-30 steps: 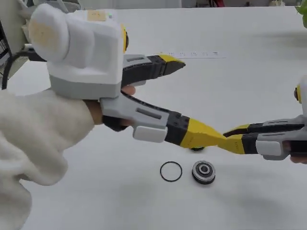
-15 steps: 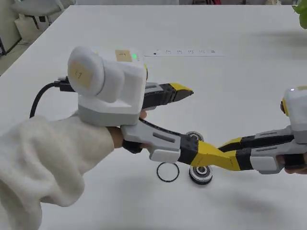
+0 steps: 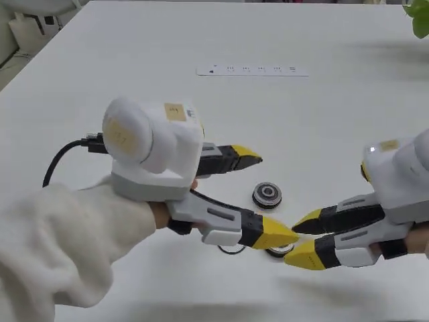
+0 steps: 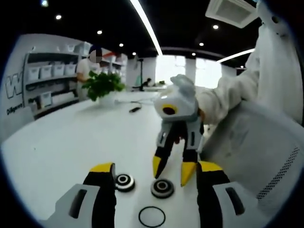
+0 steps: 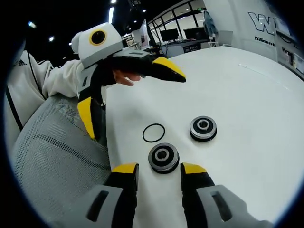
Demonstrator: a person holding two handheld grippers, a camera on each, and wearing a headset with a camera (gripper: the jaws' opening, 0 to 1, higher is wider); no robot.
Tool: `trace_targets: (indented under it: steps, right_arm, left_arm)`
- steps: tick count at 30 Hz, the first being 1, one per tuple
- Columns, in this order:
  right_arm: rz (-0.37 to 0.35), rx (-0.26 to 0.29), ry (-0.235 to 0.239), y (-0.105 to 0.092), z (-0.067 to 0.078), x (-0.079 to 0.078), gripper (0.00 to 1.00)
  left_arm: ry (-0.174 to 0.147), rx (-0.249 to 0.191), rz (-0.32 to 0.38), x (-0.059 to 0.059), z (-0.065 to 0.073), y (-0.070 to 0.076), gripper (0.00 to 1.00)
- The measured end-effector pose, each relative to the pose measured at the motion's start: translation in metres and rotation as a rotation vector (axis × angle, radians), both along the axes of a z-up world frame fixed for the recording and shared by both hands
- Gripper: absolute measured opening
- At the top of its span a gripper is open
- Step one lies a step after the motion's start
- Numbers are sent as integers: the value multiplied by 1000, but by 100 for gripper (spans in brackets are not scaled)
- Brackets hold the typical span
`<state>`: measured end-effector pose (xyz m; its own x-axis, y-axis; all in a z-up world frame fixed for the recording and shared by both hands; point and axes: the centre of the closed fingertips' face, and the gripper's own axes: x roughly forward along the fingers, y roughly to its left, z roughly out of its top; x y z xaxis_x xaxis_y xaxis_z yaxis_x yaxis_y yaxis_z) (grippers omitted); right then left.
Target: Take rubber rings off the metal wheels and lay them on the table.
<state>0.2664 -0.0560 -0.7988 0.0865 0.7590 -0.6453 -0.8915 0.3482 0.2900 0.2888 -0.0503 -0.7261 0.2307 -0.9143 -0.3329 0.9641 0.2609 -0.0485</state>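
Two small metal wheels with dark rims lie on the white table (image 3: 335, 121). The far wheel (image 3: 267, 194) lies bare; the near wheel (image 3: 278, 251) is half hidden by jaw tips. A loose black rubber ring (image 3: 231, 249) peeks out beside it. My left gripper (image 3: 269, 198) is open wide above the wheels. My right gripper (image 3: 296, 241) is open, its tips at the near wheel. In the right gripper view the near wheel (image 5: 164, 157) sits just ahead of my open right gripper (image 5: 159, 168), with the ring (image 5: 154, 132) and far wheel (image 5: 203, 128) beyond. The left gripper view has both wheels (image 4: 124, 182) (image 4: 162, 187) and the ring (image 4: 152, 216).
A white power strip (image 3: 253, 70) lies at the table's far side, green leaves (image 3: 421, 17) at the far right corner. A black cable (image 3: 60, 157) trails from the left gripper. A mesh chair (image 5: 52, 156) stands at the table's edge.
The head camera has tilted. Both grippers have come lower and nearer. The right gripper left the far wheel, which now lies bare, and its tips stand at the near wheel.
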Motion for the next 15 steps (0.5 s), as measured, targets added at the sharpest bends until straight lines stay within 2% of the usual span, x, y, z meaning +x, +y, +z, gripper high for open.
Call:
trace_targets:
  steps: [1, 5, 8, 10, 12, 15]
  right_arm:
    - [-1, -2, -6, 0, 0, 1, 32]
    - [0, -3, -19, -1, -2, 3, 32]
    - [13, -13, -37, -2, -4, 3, 31]
    - [20, -11, -49, -1, -3, 4, 29]
    - [26, -14, -56, -1, -3, 4, 26]
    - [31, -18, -60, -1, -4, 4, 25]
  left_arm:
    - [8, 16, -11, -2, -6, 0, 68]
    - [38, 38, -23, -7, -19, -3, 62]
    - [22, 67, -34, -9, -25, -3, 57]
    - [23, 66, -28, -8, -26, -3, 55]
    - [37, 70, -26, -7, -30, -4, 51]
    - [28, 86, -23, -6, -34, -6, 48]
